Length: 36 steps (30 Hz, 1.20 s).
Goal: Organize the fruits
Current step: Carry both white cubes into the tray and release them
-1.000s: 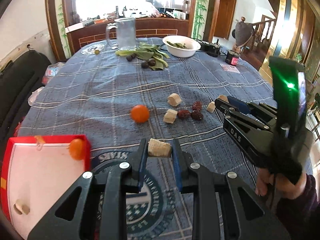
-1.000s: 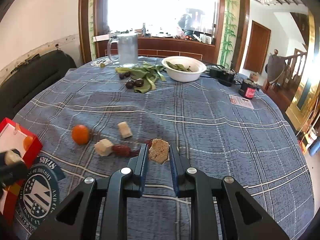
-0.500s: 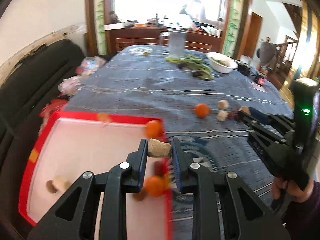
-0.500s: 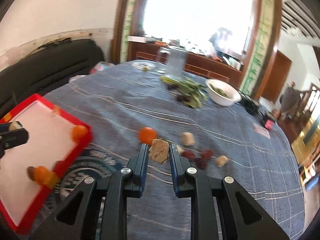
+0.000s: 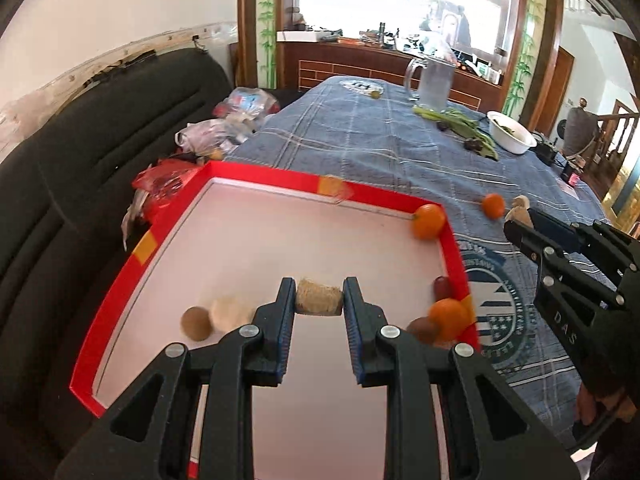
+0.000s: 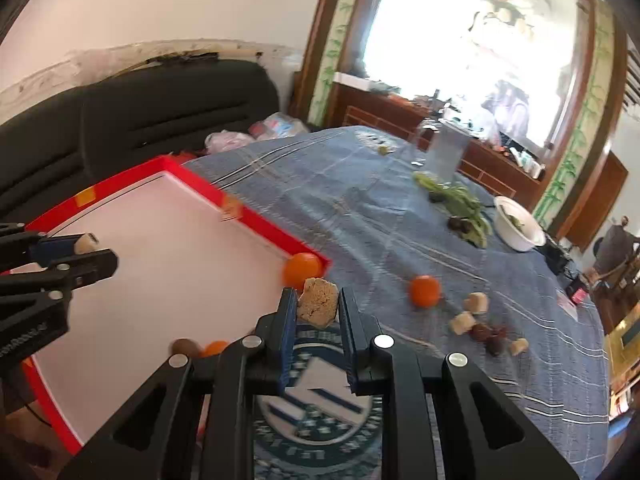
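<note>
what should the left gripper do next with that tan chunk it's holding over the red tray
Probably lower a little and open. The left gripper is shut on the tan chunk, and it already hangs over the bare white floor of the red tray, where other pieces lie. The right gripper, holding its own chunk, is only at the tray's corner, so the left can drop first.

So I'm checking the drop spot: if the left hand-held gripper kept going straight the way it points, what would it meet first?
Probably the pale floor of the red tray. The left hand-held gripper, shut on a tan chunk, points down over a bare patch of it; depth is unclear.
</note>
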Motion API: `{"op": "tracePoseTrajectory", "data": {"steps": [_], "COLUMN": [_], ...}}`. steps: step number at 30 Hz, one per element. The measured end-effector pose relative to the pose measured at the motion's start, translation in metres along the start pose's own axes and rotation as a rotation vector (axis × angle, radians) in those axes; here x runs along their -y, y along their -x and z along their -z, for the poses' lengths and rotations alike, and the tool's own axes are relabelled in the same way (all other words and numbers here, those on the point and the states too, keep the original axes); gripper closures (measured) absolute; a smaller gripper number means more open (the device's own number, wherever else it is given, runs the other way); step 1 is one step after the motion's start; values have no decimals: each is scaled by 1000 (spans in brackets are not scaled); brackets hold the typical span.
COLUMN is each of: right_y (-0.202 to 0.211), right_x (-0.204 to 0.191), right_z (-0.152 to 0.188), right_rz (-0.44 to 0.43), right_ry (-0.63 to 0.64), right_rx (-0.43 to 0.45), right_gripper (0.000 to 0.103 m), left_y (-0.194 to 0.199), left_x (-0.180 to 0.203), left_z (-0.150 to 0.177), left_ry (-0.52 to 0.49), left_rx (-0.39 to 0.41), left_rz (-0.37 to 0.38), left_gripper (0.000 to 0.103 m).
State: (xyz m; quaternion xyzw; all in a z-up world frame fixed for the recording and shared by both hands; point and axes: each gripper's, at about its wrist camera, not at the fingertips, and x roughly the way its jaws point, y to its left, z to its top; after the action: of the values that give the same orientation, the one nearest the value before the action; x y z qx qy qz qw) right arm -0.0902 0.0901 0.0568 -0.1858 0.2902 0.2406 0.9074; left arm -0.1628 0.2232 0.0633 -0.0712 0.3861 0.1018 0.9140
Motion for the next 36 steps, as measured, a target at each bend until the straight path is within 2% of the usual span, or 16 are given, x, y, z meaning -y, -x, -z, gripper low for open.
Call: {"op": "tracePoseTrajectory", "data": {"steps": [11, 26, 27, 28, 31, 36], "right_y": [-8, -15, -14, -13, -11, -9], "right_x": [-39, -46, -45, -44, -40, -24], "right_z": [6, 10, 10, 10, 9, 9], "right_rz": [-80, -73, -73, -71, -52, -28], "right_ry": [66, 90, 89, 86, 85, 47], "right_rx": [-59, -82, -81, -76, -61, -46], "right_gripper": [83, 80, 80, 80, 76, 72], "left_y": [-7, -10, -10, -10, -7, -2], "left_x": [-16, -10, -9, -9, -5, -2], "left_z": [12, 12, 12, 12, 11, 7], "left_ry": [7, -20, -21, -21, -29, -36], "left_rx": [-21, -21, -23, -23, -10, 12], "left_rz": [-50, -91, -92, -87, -102, -121], "left_gripper": [77, 76, 75, 69, 39, 30]}}
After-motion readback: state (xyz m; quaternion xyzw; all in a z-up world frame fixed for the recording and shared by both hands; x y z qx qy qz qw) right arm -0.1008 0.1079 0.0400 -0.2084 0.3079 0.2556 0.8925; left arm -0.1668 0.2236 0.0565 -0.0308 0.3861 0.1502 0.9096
